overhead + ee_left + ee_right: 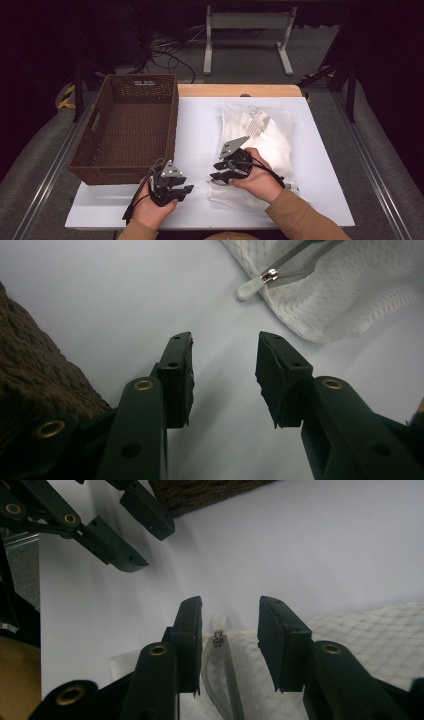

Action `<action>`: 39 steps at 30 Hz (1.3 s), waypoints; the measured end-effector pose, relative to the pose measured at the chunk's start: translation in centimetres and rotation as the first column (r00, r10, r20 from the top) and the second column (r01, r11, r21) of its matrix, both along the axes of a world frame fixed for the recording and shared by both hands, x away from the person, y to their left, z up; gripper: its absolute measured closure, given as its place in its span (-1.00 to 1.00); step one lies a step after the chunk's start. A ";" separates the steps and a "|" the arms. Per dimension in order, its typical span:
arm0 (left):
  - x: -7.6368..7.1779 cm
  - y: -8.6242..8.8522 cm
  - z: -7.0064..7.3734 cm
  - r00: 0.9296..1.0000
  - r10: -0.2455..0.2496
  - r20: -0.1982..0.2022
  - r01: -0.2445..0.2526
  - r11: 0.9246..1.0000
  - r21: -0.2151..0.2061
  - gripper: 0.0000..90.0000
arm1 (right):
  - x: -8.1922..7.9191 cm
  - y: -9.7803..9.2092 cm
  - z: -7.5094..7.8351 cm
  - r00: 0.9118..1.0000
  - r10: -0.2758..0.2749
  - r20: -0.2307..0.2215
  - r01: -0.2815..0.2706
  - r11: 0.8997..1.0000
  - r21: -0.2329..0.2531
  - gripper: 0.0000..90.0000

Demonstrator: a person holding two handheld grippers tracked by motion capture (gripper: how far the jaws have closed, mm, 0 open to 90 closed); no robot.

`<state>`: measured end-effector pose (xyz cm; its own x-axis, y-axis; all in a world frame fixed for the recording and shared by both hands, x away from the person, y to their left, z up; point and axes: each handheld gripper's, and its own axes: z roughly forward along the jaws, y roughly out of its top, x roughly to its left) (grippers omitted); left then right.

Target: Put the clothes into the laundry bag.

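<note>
Overhead forward-down view, two close tong-mounted views

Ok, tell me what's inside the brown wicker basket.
The wicker basket shows only its bare woven floor and walls; nothing lies in what shows. Its near wall hides the strip of floor just behind it, so that strip can't be checked.

Free lane: bare strip of white table between wicker basket and mesh bag — wide enough for a gripper to pass front to back. Left gripper sits at the near end of that strip, jaws apart, basket's front wall just beside it on its left. Right gripper is over the bag's near-left corner, jaws apart around the zipper pull — the two grippers are near each other, small gap between. Basket interior open from above.
</note>
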<state>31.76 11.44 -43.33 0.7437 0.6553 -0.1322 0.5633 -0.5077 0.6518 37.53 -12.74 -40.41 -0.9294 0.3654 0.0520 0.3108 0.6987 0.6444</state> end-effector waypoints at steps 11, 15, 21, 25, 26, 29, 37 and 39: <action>0.1 -0.1 -0.2 1.000 -0.002 -0.003 0.002 1.000 0.002 0.31 | 0.8 2.1 -1.3 0.999 0.012 -0.037 -0.014 0.997 -0.070 0.45; 0.1 -0.2 -0.2 1.000 -0.001 -0.006 0.001 1.000 0.002 0.31 | 1.0 2.3 -1.7 0.999 0.017 -0.044 -0.021 0.996 -0.085 0.46; 0.1 -0.3 -0.4 1.000 -0.001 -0.008 0.001 1.000 0.005 0.30 | 1.2 2.6 -2.1 0.999 0.009 -0.052 -0.014 0.995 -0.099 0.48; 0.1 -0.4 -0.4 1.000 -0.005 -0.014 0.005 1.000 0.005 0.29 | 1.3 2.9 -2.5 0.998 0.017 -0.057 -0.023 0.993 -0.113 0.49; 0.0 -0.4 -0.4 1.000 -0.005 -0.015 0.005 1.000 0.005 0.29 | 1.3 3.0 -2.7 0.998 0.022 -0.060 -0.029 0.993 -0.115 0.50; 0.1 -0.4 -0.5 1.000 -0.004 -0.018 0.004 1.000 0.007 0.29 | 1.4 3.2 -3.0 0.998 0.028 -0.059 -0.035 0.992 -0.122 0.50; 0.0 -0.4 -0.5 1.000 -0.006 -0.021 0.006 1.000 0.008 0.28 | 1.1 3.7 -3.4 0.998 0.045 -0.035 -0.050 0.986 -0.161 0.56; 0.0 -0.4 -0.6 1.000 -0.008 -0.021 0.008 1.000 0.010 0.28 | 1.1 3.8 -3.3 0.999 0.048 -0.024 -0.051 0.984 -0.170 0.61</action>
<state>31.81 11.02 -43.88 0.7460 0.6509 -0.1408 0.5726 -0.5189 0.6348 38.61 -8.94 -43.75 -0.9459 0.3241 0.0116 0.2847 0.8127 0.5085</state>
